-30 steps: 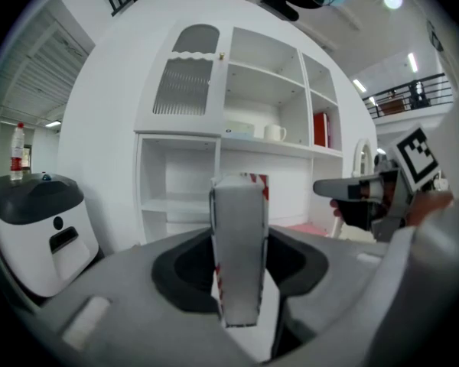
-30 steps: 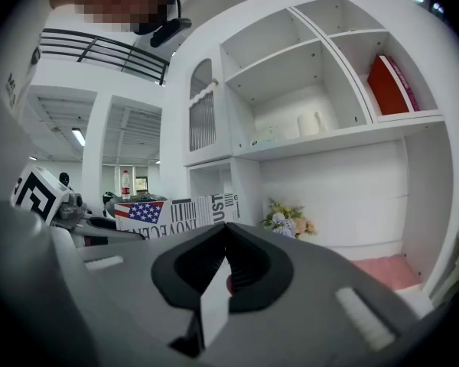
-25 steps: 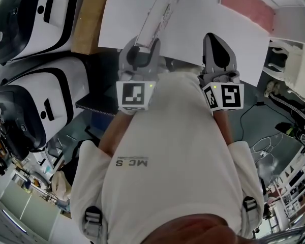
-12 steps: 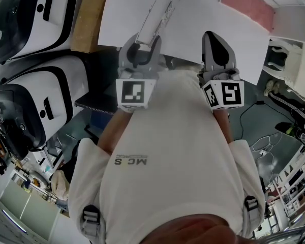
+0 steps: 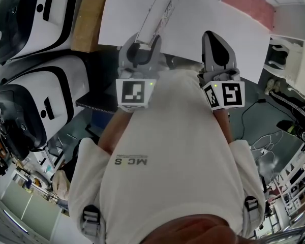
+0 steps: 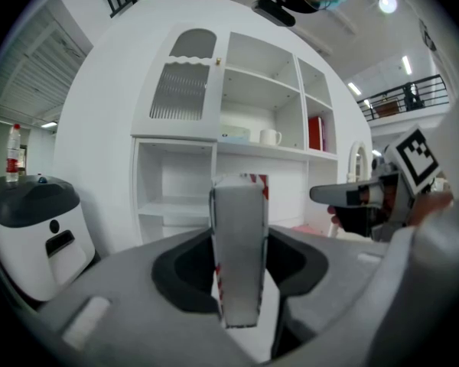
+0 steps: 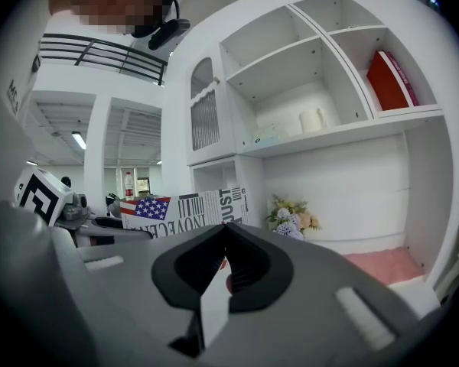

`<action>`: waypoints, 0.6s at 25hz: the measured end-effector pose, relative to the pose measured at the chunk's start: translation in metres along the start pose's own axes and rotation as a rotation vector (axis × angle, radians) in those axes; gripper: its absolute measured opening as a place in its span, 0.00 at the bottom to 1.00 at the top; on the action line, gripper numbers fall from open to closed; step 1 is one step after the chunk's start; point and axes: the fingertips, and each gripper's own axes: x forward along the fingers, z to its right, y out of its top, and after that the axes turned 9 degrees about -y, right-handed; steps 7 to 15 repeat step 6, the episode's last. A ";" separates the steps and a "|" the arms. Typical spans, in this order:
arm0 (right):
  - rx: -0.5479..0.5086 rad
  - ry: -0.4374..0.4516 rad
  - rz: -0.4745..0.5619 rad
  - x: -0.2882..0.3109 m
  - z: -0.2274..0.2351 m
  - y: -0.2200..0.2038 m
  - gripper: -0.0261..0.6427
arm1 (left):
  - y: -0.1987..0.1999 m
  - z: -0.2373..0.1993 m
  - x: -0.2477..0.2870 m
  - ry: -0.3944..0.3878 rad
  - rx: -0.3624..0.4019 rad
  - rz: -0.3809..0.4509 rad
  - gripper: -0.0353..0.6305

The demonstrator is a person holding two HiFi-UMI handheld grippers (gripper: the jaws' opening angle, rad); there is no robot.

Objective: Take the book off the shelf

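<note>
Progress on the task looks close to complete, as we judge it. The book (image 6: 237, 252), with a flag and bold print on its cover, is off the shelf unit (image 7: 344, 132) and out in front of it, clear of every compartment. We see it edge-on in the left gripper view, its pale page block upright between the jaws of the left gripper (image 5: 141, 46). Those jaws stand partway closed, flanking the book closely on both covers, so we read that gripper as holding it. The right gripper (image 7: 226, 229) sits just beside the book, also in front of the shelf unit, with its jaw tips brought together. A pale sliver shows low in its gap and we cannot tell what that is; we see nothing gripped at the tips.

Further out, a red book (image 7: 389, 81) leans in the top right compartment of the shelf unit. A mug (image 6: 269, 137) sits on the middle shelf, and a small bunch of flowers (image 7: 292, 216) rests in the wide lower bay. A white machine (image 6: 38, 228) stands to the left of the shelf unit in the left gripper view.

What is left, in our view, is little: carry the book away or set it down. If the red book was the one meant, it is untouched.
</note>
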 end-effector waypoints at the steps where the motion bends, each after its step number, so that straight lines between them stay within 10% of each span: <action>1: 0.004 -0.001 0.000 -0.001 0.000 0.000 0.03 | 0.000 0.000 -0.001 0.000 -0.001 -0.001 0.30; 15: 0.012 -0.005 0.007 -0.003 -0.005 0.002 0.03 | -0.002 -0.003 -0.005 -0.006 0.013 -0.004 0.30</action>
